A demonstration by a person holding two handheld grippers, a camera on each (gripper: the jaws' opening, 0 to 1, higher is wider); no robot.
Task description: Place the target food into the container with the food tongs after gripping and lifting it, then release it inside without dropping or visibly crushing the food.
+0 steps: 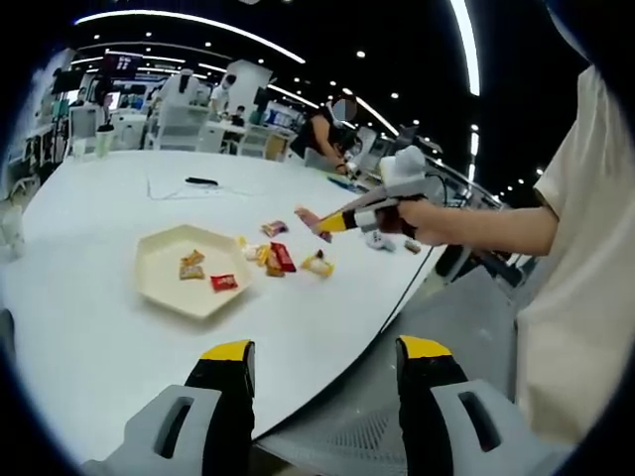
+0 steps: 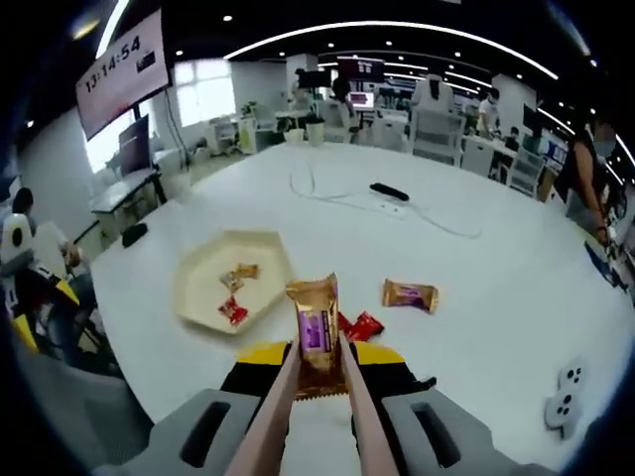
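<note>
Snack lifted in the tongs

Right claw (image 2: 319, 372) squeezes tongs (image 2: 298, 407) pinching gold snack packet (image 2: 316, 332), raised toward tray (image 2: 203, 260); left claw (image 1: 322, 382) open, idle off the tabletop (image 1: 89, 317) edge.

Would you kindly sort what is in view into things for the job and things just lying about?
For the job: food tongs, gold snack packet gripped in them, hexagonal tray, right gripper.
Lying about: black cable, loose packet, left gripper.

Tongs (image 2: 317, 412) pinch a gold snack packet (image 2: 316, 332) beside the tray (image 2: 203, 273).

Gold-wrapped snack (image 2: 316, 332) upright in tongs (image 2: 316, 416) — above table (hexagonal tray (image 2: 213, 260) beyond)
</note>
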